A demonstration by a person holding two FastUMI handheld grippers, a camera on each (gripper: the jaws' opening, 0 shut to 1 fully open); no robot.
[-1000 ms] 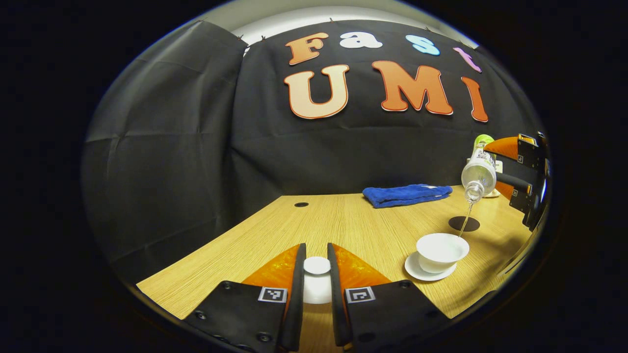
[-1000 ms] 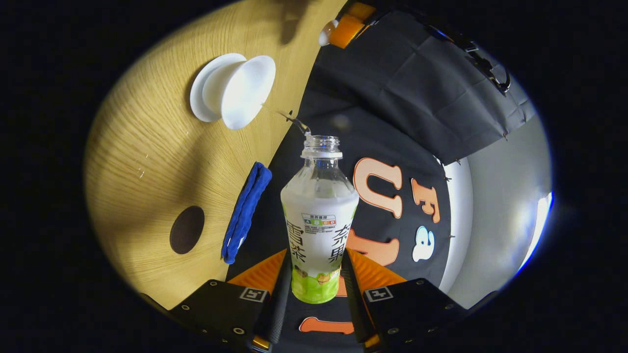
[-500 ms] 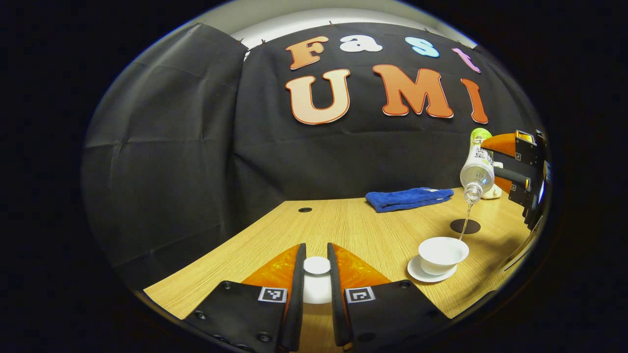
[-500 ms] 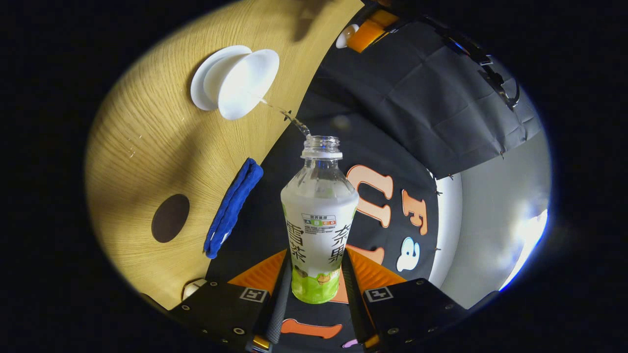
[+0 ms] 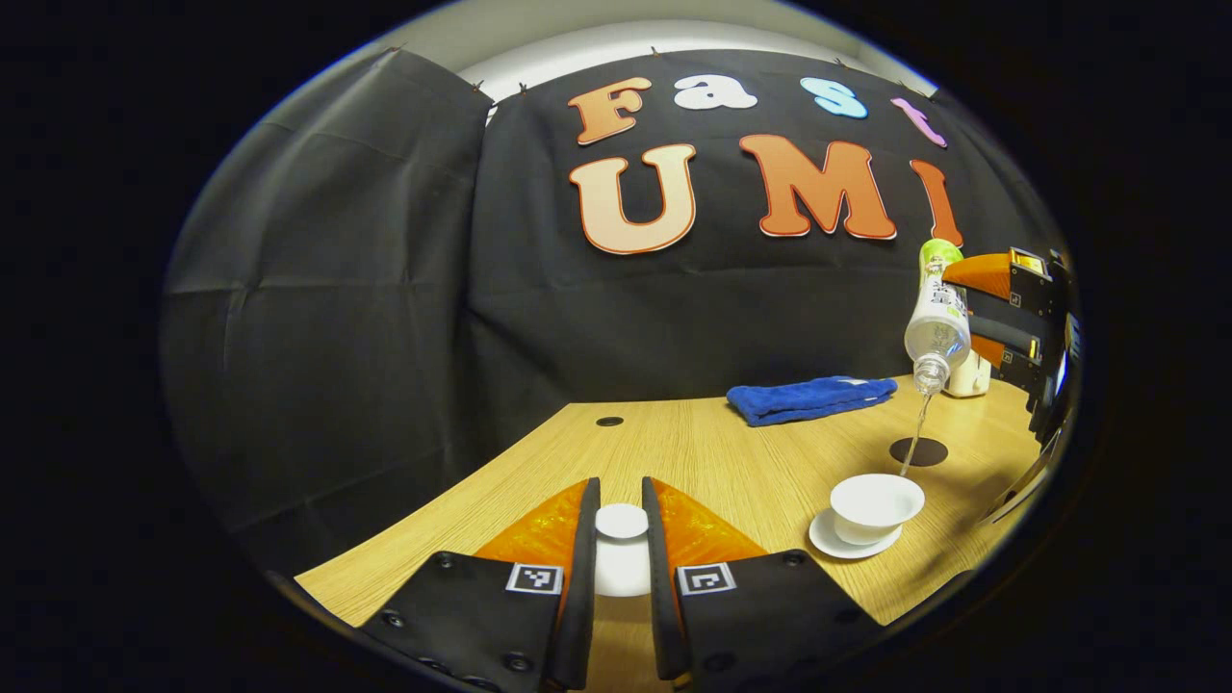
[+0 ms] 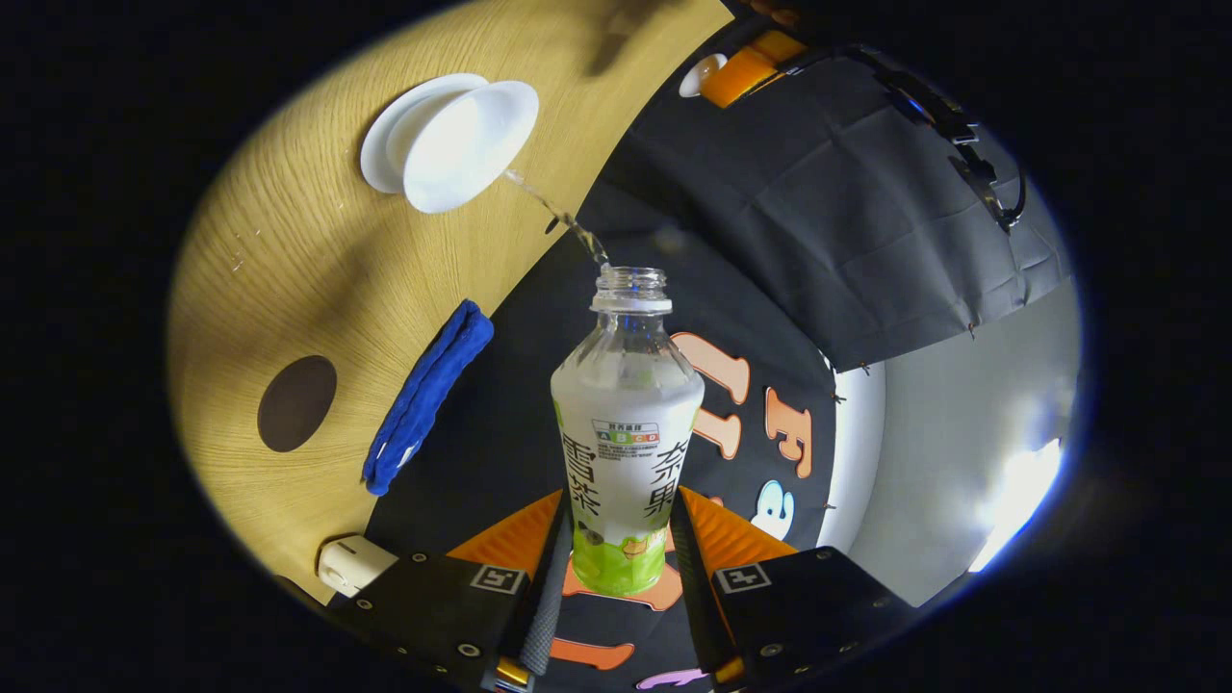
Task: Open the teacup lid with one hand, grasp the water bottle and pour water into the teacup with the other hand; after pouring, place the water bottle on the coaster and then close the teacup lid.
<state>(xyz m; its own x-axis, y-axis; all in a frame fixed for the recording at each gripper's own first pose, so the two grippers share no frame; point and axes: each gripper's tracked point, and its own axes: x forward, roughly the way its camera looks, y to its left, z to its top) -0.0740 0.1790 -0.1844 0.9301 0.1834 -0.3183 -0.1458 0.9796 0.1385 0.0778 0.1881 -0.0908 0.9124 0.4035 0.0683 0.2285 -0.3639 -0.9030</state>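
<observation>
Right gripper [image 6: 616,568] clamped on water bottle [image 6: 626,433], tipped neck-down so the stream lands in teacup [image 5: 876,500]. Left gripper [image 5: 621,568] pinching lid [image 5: 622,521], parked aside to keep the cup open.

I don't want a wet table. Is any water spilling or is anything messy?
No spill shows. The water bottle, tipped in the right gripper, sends a thin stream into the teacup on its saucer. The left gripper holds the lid off to the side. Nothing looks odd.

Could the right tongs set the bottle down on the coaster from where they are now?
Probably yes: the right tongs grip the tilted water bottle, and the dark coaster lies bare just beyond the teacup.
</observation>
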